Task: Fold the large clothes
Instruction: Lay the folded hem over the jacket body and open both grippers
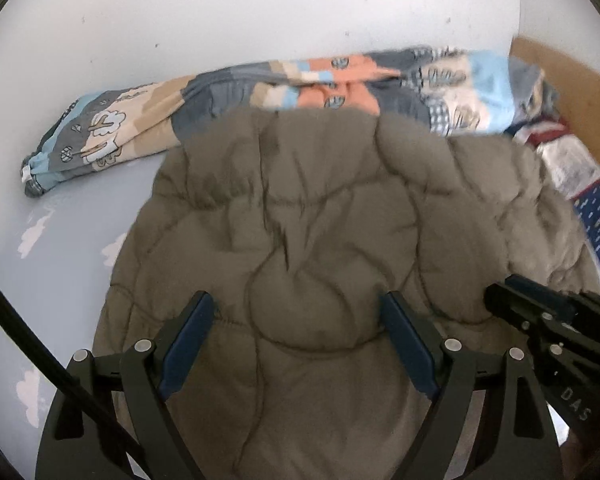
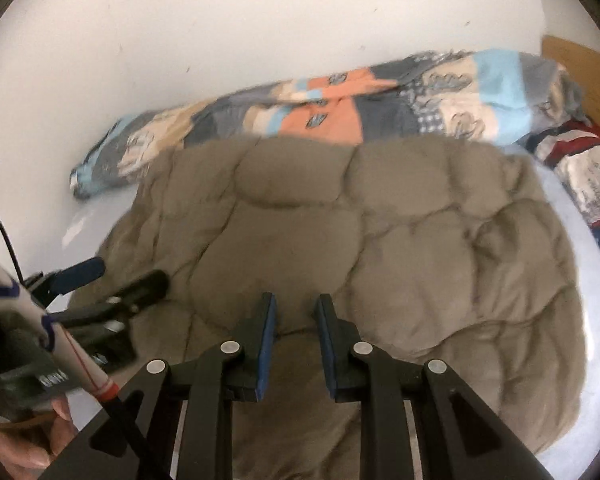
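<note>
A puffy olive-brown quilted jacket (image 1: 320,208) (image 2: 360,220) lies spread on a pale blue bed sheet (image 1: 60,240). My left gripper (image 1: 298,298) hovers over the jacket's near part, jaws wide open, with nothing pinched between the blue pads. In the right wrist view it shows at the left edge (image 2: 128,274), over the jacket's left border. My right gripper (image 2: 297,299) stands over the jacket's near middle, its pads a narrow gap apart with no fabric caught between them. It enters the left wrist view from the right (image 1: 500,300).
A rolled patchwork quilt (image 1: 300,84) (image 2: 340,108) lies along the white wall behind the jacket. A red, white and navy pillow (image 1: 572,160) and a wooden headboard (image 1: 572,80) are at the right. A black cable (image 1: 20,340) crosses the lower left. A person's hand (image 2: 40,440) holds the left gripper.
</note>
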A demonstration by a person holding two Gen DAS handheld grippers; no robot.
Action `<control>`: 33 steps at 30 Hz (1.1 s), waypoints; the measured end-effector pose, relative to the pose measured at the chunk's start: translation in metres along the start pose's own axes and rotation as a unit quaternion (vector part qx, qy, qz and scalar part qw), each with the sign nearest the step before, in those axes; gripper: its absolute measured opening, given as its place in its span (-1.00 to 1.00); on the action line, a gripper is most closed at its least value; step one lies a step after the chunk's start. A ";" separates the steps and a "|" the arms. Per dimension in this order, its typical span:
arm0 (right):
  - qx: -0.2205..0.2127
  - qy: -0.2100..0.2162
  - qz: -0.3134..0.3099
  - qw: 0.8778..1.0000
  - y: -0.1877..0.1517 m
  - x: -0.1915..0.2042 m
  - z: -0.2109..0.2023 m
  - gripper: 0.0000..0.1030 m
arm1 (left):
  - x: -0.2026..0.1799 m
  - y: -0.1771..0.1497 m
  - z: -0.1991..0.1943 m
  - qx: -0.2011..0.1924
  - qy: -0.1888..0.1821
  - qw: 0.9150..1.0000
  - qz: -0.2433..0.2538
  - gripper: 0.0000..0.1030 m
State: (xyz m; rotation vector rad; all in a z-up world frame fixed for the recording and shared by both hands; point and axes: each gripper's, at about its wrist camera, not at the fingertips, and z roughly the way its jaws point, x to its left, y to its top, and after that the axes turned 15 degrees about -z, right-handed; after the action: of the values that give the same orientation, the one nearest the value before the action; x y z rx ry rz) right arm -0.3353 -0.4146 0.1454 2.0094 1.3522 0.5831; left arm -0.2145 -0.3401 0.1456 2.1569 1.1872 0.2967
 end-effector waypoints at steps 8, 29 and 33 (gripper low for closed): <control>0.038 0.019 0.022 0.999 -0.020 -0.010 0.033 -0.60 | 0.003 -0.003 0.021 0.022 0.000 1.000 0.001 0.67; 0.077 -0.075 0.172 0.979 -0.042 -0.116 0.015 -0.58 | 0.050 0.016 0.031 0.036 0.015 0.997 -0.070 0.68; 0.078 -0.068 0.181 0.978 -0.044 -0.117 0.013 -0.59 | 0.050 0.020 0.021 0.029 0.014 0.997 -0.076 0.68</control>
State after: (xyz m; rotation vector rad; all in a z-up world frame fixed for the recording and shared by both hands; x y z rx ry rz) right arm -0.3988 -0.5153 0.1036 2.3994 0.9830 0.4987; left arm -0.1621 -0.3158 0.1370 2.1031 1.3845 0.2296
